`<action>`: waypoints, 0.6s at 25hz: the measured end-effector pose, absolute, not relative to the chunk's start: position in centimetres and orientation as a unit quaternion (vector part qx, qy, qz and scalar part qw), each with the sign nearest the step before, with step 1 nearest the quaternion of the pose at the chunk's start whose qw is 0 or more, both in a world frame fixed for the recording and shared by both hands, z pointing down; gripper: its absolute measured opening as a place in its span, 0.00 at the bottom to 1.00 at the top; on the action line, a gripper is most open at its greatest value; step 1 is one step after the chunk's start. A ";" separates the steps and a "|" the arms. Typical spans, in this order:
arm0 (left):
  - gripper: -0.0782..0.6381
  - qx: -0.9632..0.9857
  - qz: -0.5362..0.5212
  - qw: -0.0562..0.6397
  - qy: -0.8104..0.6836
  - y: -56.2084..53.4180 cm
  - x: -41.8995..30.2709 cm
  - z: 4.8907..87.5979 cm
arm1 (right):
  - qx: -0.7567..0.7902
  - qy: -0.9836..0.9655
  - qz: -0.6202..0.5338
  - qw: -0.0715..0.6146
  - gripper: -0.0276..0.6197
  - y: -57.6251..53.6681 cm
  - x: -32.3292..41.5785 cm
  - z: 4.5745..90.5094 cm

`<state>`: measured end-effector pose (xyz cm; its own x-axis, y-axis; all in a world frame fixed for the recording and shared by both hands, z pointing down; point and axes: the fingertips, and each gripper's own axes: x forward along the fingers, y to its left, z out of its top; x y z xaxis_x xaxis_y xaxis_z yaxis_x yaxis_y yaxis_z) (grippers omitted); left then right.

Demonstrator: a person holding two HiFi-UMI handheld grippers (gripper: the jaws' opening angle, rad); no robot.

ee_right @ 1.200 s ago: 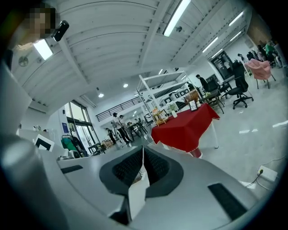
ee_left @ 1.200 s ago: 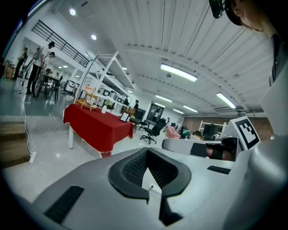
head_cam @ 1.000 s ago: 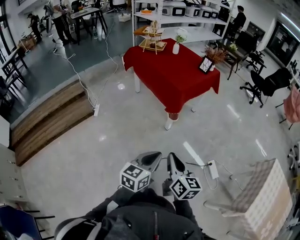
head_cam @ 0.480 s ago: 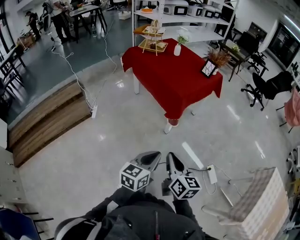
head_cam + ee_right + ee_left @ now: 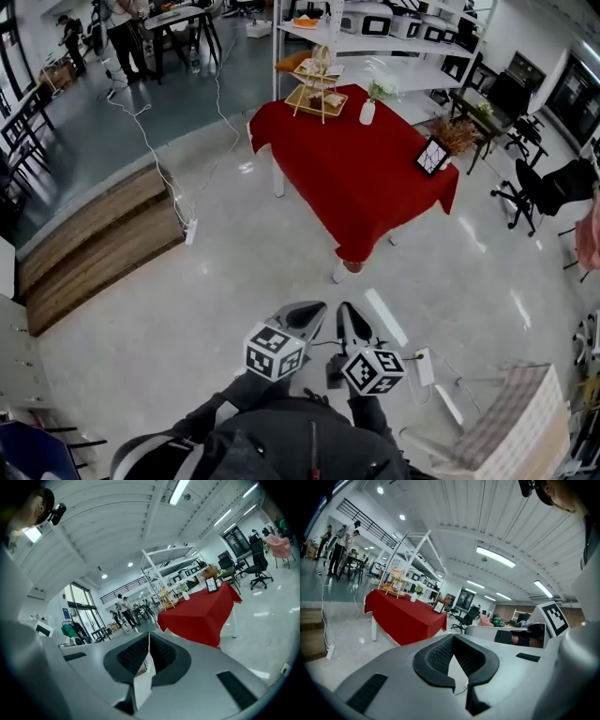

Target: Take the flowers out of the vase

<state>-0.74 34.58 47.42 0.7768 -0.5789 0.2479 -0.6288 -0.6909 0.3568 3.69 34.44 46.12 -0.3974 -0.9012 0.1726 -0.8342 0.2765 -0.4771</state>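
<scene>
A white vase (image 5: 367,112) with green and white flowers stands at the far side of a red-clothed table (image 5: 361,178), well ahead of me. In the left gripper view the vase (image 5: 413,596) is small on the table (image 5: 403,616); in the right gripper view the vase (image 5: 186,595) is just as far off. My left gripper (image 5: 316,309) and right gripper (image 5: 345,310) are held side by side in front of my body, over bare floor. Both point at the table. Each has its jaws shut with nothing between them, as the left gripper (image 5: 453,636) and right gripper (image 5: 149,633) show in their own views.
On the table also stand a tiered wooden stand (image 5: 319,89), a picture frame (image 5: 432,156) and a pot of dried flowers (image 5: 457,133). Wooden steps (image 5: 103,234) lie left, with a cable and power strip (image 5: 191,226). A shelf (image 5: 375,42) stands behind; an office chair (image 5: 544,187) and a checked-cloth table (image 5: 525,412) are right.
I have walked toward the red table, which now sits lower and larger in the head view. Both grippers keep their place before me, still shut.
</scene>
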 end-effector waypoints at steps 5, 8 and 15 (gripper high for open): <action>0.12 0.916 0.054 0.218 -0.334 30.4 -1.8 46.6 | -0.545 0.793 -0.263 0.067 0.06 30.7 2.8 45.6; 0.12 0.916 0.052 0.219 -0.332 28.2 -2.2 46.2 | -0.547 0.791 -0.266 0.066 0.06 28.6 2.5 45.3; 0.12 0.919 0.048 0.222 -0.324 23.8 -2.4 46.0 | -0.552 0.789 -0.263 0.064 0.06 24.2 2.3 44.9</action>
